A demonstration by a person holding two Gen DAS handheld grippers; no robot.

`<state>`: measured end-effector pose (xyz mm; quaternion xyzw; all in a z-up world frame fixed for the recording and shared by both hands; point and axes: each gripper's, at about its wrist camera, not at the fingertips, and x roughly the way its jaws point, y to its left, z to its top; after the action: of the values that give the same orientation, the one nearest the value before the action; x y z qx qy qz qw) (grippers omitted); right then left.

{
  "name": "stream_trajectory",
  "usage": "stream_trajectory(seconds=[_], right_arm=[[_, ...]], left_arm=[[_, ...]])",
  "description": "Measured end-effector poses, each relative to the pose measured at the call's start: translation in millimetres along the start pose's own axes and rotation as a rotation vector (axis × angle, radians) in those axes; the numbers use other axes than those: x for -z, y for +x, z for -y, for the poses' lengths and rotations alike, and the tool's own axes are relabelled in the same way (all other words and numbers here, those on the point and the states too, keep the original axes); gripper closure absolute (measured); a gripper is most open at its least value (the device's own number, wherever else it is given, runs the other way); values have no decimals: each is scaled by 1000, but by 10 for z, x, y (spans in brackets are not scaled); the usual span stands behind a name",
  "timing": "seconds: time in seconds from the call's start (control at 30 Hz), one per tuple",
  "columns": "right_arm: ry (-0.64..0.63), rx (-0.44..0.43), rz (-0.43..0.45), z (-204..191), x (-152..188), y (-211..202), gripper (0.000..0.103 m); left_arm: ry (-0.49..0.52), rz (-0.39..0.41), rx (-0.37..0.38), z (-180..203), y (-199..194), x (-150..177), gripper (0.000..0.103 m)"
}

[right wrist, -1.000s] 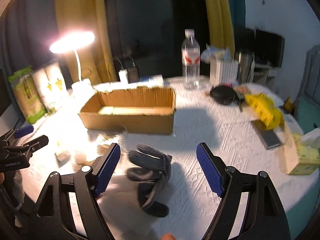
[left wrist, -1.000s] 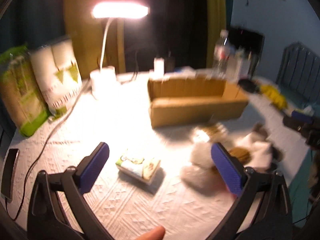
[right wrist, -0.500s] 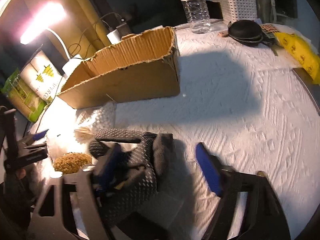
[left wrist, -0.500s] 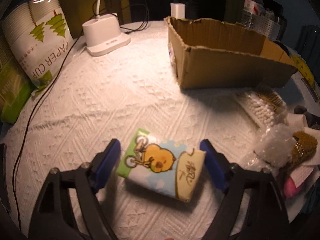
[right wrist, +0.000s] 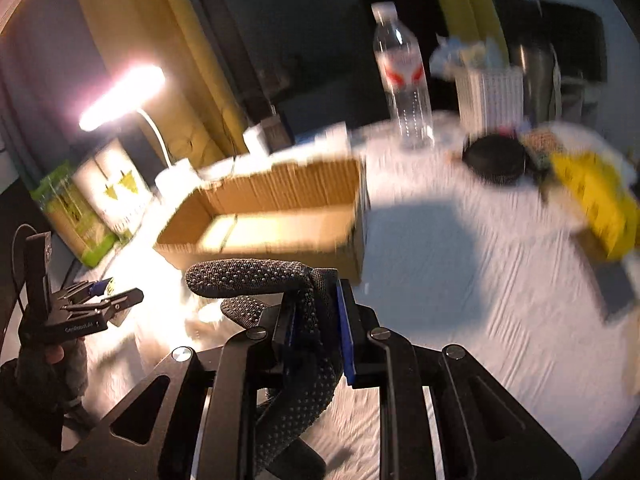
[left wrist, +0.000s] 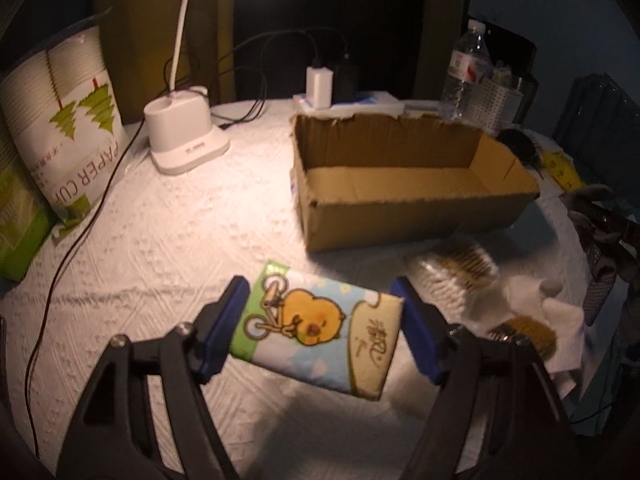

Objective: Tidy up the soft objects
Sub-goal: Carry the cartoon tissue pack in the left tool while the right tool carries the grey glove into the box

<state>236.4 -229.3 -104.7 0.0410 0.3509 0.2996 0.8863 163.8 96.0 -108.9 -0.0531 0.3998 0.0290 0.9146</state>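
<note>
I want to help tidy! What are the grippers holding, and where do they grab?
Left gripper squeezes the tissue pack by its two short ends. Right gripper pinches the dotted glove across its middle.

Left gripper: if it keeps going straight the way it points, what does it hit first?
Probably the cardboard box. The left gripper, shut on the tissue pack, points at its near wall, with only bare tablecloth between. Depth is unclear; high enough, it might clear the rim.
</note>
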Motion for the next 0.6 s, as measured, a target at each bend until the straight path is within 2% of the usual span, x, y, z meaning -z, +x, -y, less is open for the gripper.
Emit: stream_trajectory(seconds=[0.37, 0.6], right_arm=[[-136, -40, 167, -122, -796, 3, 84], [-165, -57, 185, -198, -1028, 292, 84]], left_arm=[[57, 192, 73, 365, -151, -743, 29], [74, 189, 152, 599, 213, -1030, 29]])
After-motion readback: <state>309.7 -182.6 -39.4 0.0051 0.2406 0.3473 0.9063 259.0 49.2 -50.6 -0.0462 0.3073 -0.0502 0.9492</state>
